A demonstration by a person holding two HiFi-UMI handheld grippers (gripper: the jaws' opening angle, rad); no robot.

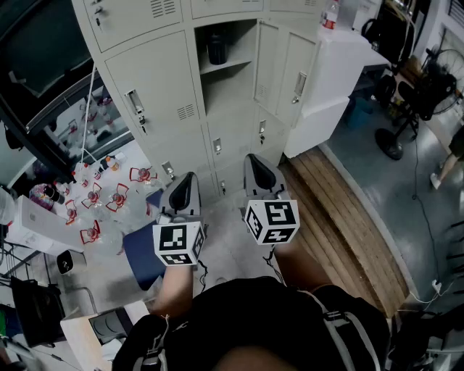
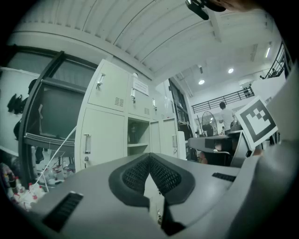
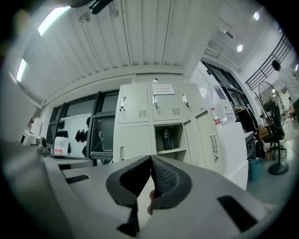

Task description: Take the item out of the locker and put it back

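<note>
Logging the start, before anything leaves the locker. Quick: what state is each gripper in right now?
Left gripper: closed, holding nothing.
Right gripper: closed, holding nothing.

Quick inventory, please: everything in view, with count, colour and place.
Metal locker bank: one, pale grey, ahead; one compartment open.
Cylindrical container: one, dark, on the open compartment's shelf.
Red-labelled clear plastic bottle: one, atop white cabinet, right of lockers.
Floor fan: one, black, far right.
Wooden planks: one strip, brown, floor at right.
Red-trimmed clear items: several, left of lockers.
Left gripper: one, grey, shut, empty.
Right gripper: one, grey, shut, empty.
</note>
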